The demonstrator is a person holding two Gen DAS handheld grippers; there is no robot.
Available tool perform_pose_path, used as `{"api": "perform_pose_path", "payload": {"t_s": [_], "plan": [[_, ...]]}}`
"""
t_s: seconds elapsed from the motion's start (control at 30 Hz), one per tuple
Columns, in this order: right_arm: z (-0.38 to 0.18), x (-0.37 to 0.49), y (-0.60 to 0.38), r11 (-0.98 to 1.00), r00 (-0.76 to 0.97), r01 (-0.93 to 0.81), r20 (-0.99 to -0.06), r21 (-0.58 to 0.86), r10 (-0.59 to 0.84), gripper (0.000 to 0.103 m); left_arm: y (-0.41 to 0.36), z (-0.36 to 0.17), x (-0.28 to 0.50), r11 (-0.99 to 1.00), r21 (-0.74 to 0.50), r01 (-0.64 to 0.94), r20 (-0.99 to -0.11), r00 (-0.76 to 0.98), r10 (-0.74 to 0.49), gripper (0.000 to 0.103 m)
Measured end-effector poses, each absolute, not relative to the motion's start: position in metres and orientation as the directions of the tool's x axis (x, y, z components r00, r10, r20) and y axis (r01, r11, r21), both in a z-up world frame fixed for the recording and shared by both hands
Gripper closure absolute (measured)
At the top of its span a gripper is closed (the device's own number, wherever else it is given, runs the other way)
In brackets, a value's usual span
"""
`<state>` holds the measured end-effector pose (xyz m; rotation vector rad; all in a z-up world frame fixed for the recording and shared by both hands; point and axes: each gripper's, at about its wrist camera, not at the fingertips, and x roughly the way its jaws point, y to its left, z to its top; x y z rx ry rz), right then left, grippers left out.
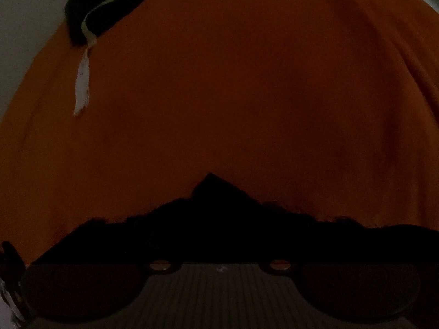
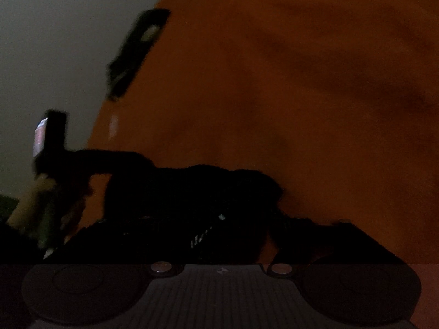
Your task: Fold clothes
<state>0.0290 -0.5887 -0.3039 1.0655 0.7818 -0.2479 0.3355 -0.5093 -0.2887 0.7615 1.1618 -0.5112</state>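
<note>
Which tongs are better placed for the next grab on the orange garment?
Left, tentatively: the black trim sits centred and close in its view, orange garment spread squarely beyond. In the right view the trim lies off to the left. Both views dark; grips unclear.

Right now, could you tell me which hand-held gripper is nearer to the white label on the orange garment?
Left, probably. The left hand-held gripper sees the white label large, up-left ahead; from the right hand-held gripper it is a small, far blur.
</note>
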Motion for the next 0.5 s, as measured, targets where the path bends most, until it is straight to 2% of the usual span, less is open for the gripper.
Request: {"api": "perform_pose_path", "payload": {"t_s": [0.03,0.1,0.3,0.5], "plan": [[-0.3,0.031,-0.586,0.506,0.712,0.542,-0.687,0.671,0.148,0.086,-0.505,-0.287,0.335,0.671,0.25,0.698,-0.943,0.332,0.006,0.07],[-0.286,0.032,-0.577,0.553,0.731,0.523,-0.675,0.648,0.1,0.087,-0.495,-0.28,0.336,0.709,0.213,0.673,-0.94,0.338,-0.039,0.076],[-0.225,0.056,-0.553,0.705,0.789,0.437,-0.615,0.559,-0.002,0.089,-0.439,-0.21,0.36,0.829,0.025,0.558,-0.889,0.391,-0.236,0.081],[-0.121,0.148,-0.542,0.84,0.868,0.312,-0.492,0.445,-0.062,0.091,-0.36,-0.091,0.402,0.893,-0.055,0.446,-0.719,0.603,-0.346,0.089]]}}
